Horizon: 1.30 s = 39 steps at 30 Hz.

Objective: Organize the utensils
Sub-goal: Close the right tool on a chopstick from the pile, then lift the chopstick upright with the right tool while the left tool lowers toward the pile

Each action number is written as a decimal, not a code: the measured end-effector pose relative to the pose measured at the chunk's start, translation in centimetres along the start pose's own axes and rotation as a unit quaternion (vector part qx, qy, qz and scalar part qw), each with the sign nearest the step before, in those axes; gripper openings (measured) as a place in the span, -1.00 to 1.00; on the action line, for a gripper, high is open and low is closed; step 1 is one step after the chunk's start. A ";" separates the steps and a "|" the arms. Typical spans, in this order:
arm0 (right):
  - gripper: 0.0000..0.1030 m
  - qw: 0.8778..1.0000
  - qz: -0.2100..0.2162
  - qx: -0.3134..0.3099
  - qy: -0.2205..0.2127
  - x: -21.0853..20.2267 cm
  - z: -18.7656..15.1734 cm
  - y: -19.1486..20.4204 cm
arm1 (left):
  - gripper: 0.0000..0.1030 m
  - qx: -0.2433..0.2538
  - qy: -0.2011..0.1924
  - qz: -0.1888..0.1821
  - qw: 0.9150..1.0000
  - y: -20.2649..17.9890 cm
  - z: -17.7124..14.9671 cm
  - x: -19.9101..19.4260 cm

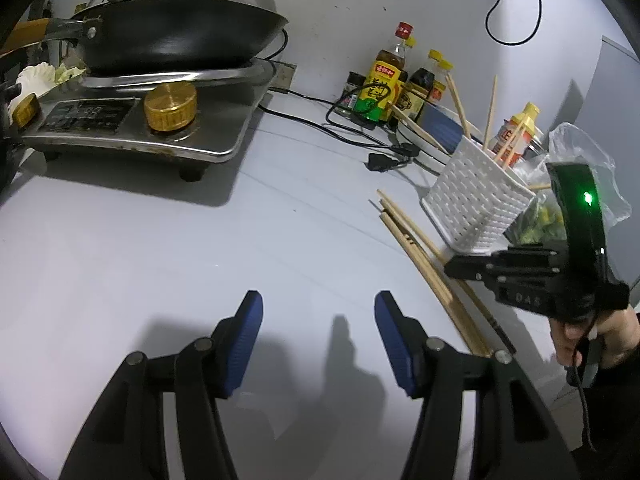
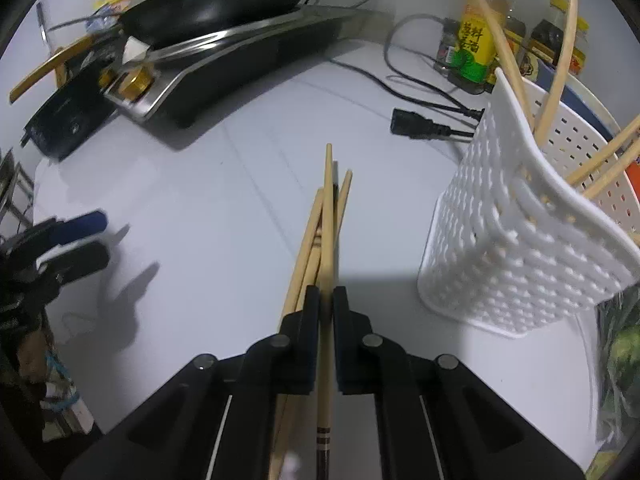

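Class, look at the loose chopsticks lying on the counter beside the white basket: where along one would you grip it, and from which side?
Grip one chopstick across its thin width near the striped thick end, coming from above along its length. It lies flat among others, so narrow jaws must straddle just one. The right tool is already shut on it this way; the left tool is open, empty.

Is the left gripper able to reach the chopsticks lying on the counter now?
Probably yes. The left gripper is open over bare counter, and the loose chopsticks lie just to its right, though the right gripper already works there.
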State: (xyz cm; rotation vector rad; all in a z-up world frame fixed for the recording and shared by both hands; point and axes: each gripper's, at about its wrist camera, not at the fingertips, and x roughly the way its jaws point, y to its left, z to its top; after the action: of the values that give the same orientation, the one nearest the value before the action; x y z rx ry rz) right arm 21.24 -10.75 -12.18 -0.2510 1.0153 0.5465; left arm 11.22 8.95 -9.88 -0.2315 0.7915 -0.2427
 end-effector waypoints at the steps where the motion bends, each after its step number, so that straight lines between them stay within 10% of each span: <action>1: -0.88 1.000 0.000 -0.003 0.003 -0.4 -0.6 -0.1 | 0.12 0.001 0.001 -0.001 1.000 -0.1 0.0 0.0; 22: -0.88 0.999 -0.013 -0.033 0.028 1.6 0.7 -1.2 | 0.12 0.016 0.032 -0.023 0.999 -1.8 0.0 2.2; 39: -0.89 0.997 0.040 0.002 -0.073 -6.7 -3.2 -3.9 | 0.12 0.061 0.108 -0.028 0.992 -9.2 2.2 8.7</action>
State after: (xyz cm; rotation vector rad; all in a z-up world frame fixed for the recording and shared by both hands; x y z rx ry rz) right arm 18.29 -17.55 -8.27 -0.1660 0.8878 0.6266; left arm 17.55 -2.15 -11.56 -0.1128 0.9818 -0.3719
